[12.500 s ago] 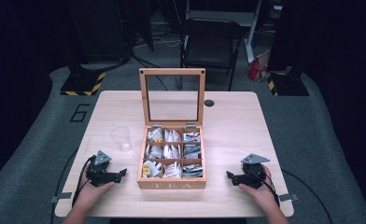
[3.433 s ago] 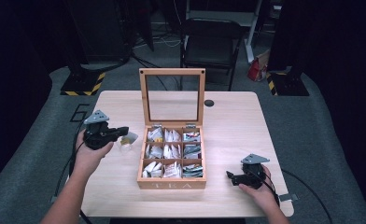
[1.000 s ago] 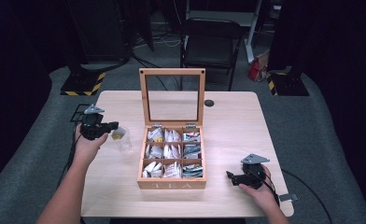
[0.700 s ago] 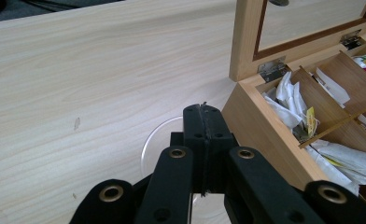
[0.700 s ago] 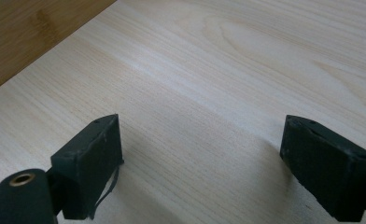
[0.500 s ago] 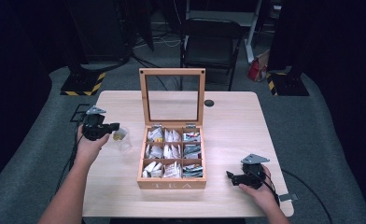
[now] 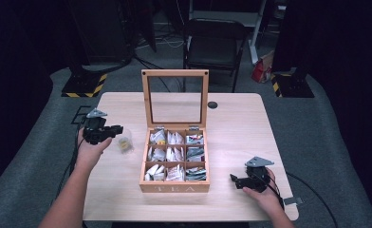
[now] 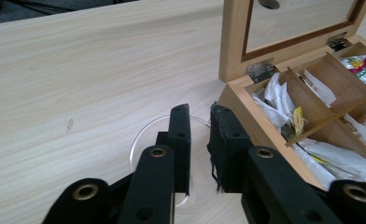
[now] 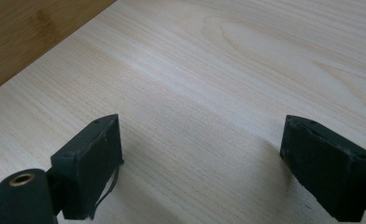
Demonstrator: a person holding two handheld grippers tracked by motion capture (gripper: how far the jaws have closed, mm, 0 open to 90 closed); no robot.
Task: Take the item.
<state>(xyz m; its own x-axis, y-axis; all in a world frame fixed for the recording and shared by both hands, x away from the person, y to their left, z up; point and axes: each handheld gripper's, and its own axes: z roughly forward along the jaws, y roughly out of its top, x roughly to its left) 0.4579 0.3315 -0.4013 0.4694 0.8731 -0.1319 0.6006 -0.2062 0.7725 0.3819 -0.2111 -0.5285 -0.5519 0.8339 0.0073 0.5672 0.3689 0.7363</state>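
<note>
A wooden tea box (image 7: 174, 186) stands open mid-table, its glass lid (image 7: 175, 99) upright, and its compartments hold several tea bags (image 8: 284, 112). A small clear glass (image 7: 124, 144) with something yellowish inside sits left of the box. My left gripper (image 7: 118, 129) hovers just over the glass rim (image 8: 141, 137). Its jaws are nearly together, with nothing visible between them, and they hide the inside of the glass. My right gripper (image 7: 233, 179) rests on the table (image 7: 241, 123) at the front right, wide open over bare wood (image 9: 200, 140).
A small dark round hole (image 7: 213, 105) lies in the tabletop behind the box. A folding chair (image 7: 212, 42) stands beyond the far edge. Cables trail off both sides of the table.
My left gripper has come from the front left of the table up to the glass, which now holds something yellowish. In the last second it barely shifted. The right gripper has not moved.
</note>
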